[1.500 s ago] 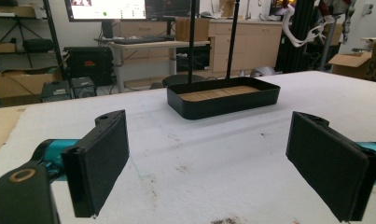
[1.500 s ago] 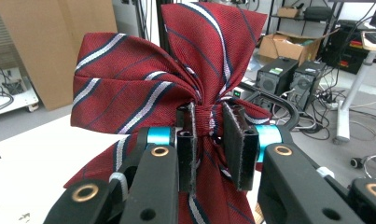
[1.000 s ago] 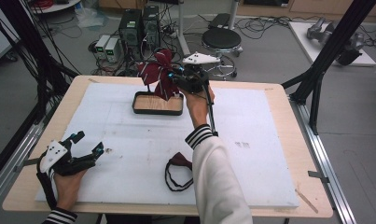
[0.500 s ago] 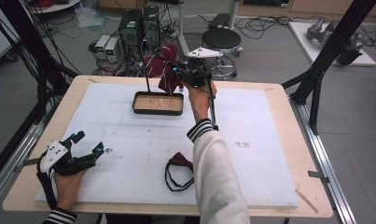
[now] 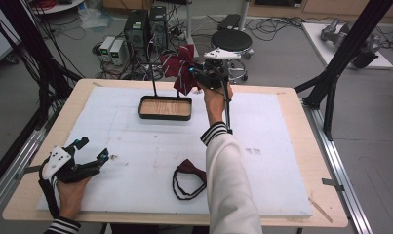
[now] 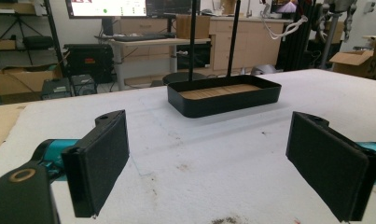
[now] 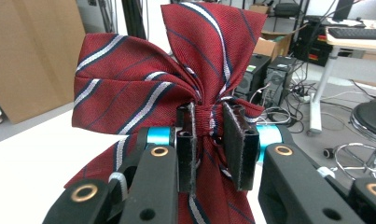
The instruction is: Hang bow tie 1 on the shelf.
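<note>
bow tie [image 7: 176, 88] upright, wings spread sideways, knot pinched in right tongs [image 7: 217, 140]

High view: fixed above the near edge of the wooden bench [image 5: 301, 146] with its white foam sheet, looking forward and down, far enough to take in all four corners plus floor beyond the far edge.

Left gripper view: rides low by the near left corner, just above the foam, facing level across toward the far edge between two wide-set black jaws; shallow black tray with wooden floor [image 6: 223, 95] mid-distance.

Right gripper view: carried high over the far edge, facing outward to the room, very close on a red striped bow tie [image 7: 176, 88] clamped in its jaws.

Shared: tray [image 5: 165, 107] in high and left views; bow tie [image 5: 180, 73] in high and right views.
</note>
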Demonstrator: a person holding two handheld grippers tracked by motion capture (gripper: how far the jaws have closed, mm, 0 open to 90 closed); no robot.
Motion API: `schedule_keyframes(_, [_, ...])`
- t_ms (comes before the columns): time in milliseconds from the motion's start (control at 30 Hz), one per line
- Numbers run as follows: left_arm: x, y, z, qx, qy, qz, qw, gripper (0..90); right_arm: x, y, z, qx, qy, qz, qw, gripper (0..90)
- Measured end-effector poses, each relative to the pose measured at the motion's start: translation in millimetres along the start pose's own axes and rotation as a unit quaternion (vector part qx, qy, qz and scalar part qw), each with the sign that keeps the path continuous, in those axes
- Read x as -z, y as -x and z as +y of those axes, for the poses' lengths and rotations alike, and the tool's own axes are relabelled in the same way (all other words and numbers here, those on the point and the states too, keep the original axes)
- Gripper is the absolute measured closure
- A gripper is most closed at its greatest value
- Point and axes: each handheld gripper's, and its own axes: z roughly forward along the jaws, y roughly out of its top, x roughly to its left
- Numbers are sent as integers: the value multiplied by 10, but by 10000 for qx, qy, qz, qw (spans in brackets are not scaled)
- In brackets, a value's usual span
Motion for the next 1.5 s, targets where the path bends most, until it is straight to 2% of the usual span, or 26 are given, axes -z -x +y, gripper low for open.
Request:
schedule_keyframes(367, [4, -3, 0, -31, -13, -25, 10000, 135, 36, 160, -55, -13, -141, -260, 9996, 757])
schedule_keyframes(700, [5, -4, 0, -32, -13, -34, 10000, 135, 85, 258, -121, -118, -258, -384, 9989, 754])
schedule_keyframes(1167, [4, -3, 0, -32, -9, -31, 10000, 135, 104, 302, -193, -233, -548, -332, 9977, 754])
schedule_keyframes(1500, [6, -2, -1, -43, -9, -29, 10000, 135, 49, 273, -231, -168, -795, -299, 9962, 754])
